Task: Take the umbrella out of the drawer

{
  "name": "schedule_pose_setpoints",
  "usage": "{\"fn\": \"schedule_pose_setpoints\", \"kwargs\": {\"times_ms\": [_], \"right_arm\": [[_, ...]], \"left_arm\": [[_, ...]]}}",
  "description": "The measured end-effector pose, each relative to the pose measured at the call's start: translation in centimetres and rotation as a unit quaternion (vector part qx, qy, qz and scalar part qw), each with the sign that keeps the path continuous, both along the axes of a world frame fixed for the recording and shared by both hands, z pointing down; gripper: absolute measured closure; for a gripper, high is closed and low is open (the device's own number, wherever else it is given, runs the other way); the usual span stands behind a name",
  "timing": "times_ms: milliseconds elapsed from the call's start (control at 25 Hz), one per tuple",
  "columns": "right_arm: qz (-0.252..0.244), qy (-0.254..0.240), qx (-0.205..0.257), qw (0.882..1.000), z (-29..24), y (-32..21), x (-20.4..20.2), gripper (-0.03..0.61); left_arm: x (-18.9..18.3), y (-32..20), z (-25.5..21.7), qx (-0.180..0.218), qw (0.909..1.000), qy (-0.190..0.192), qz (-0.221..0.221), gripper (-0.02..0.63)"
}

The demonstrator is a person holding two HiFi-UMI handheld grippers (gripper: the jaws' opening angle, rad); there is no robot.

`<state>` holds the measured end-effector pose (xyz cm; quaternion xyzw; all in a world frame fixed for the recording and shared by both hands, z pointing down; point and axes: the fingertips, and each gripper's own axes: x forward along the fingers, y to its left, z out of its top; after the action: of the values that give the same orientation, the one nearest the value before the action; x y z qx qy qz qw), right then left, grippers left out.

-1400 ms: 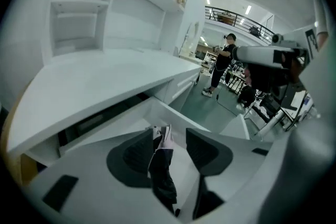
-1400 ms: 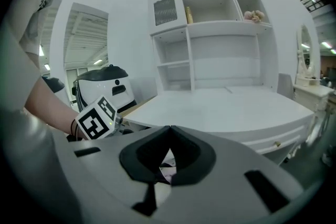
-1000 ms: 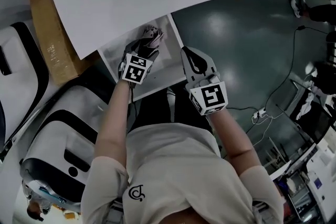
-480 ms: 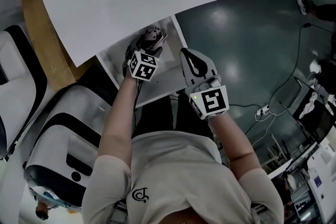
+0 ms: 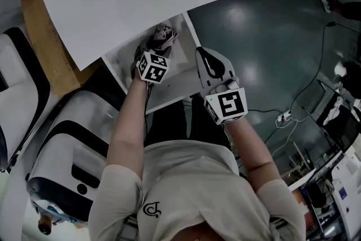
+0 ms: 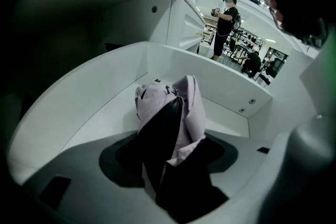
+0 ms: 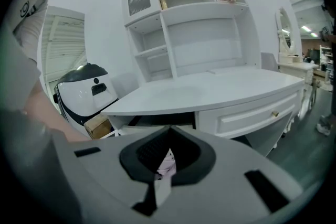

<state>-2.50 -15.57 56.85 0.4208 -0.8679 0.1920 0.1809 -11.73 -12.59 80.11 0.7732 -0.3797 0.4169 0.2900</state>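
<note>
Only your left gripper view shows the grasp. The left gripper (image 6: 181, 131) has its jaws apart, and they have just been closing astride a fold of the pale pink folded fabric umbrella (image 6: 190, 105), not yet clamped on it. The umbrella lies in the open white drawer (image 5: 176, 85). The head view adds your right gripper (image 5: 207, 59), just outside the drawer's front corner. Its own view shows its jaws together and empty.

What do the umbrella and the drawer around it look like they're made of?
Umbrella: soft fabric, pale pink and matte, likely polyester; it bunches in loose folds. Drawer: smooth white painted or laminated board, probably wood-based; flat panels with small screw-like fittings.
</note>
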Motion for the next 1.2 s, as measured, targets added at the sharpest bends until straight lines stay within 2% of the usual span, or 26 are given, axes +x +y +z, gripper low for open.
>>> {"fn": "schedule_pose_setpoints", "kwargs": {"times_ms": [160,320,600,840,1000,1200], "right_arm": [[0.002,-0.006,0.004,1.000,-0.8,0.1,0.3,0.572],[-0.004,-0.016,0.020,1.000,-2.4,-0.3,0.4,0.572],[-0.017,-0.025,0.043,0.999,-5.8,-0.8,0.7,0.572],[-0.033,-0.042,0.060,0.997,-9.3,-0.9,0.3,0.572],[-0.048,-0.053,0.072,0.995,-11.8,-0.3,-0.4,0.572],[-0.070,-0.071,0.089,0.991,-14.8,0.3,-1.8,0.572]], "left_arm": [[0.4,0.5,-0.7,-0.033,0.9992,0.021,0.000,0.354],[0.9,0.9,-2.7,-0.021,0.9994,0.025,0.011,0.370],[0.9,0.0,-9.9,0.046,0.9974,0.052,-0.022,0.373],[0.5,0.1,-17.7,0.116,0.9899,0.073,-0.036,0.373],[-0.3,0.8,-23.0,0.171,0.9810,0.076,-0.050,0.371],[-2.1,1.3,-29.8,0.235,0.9613,0.098,-0.105,0.371]]}}
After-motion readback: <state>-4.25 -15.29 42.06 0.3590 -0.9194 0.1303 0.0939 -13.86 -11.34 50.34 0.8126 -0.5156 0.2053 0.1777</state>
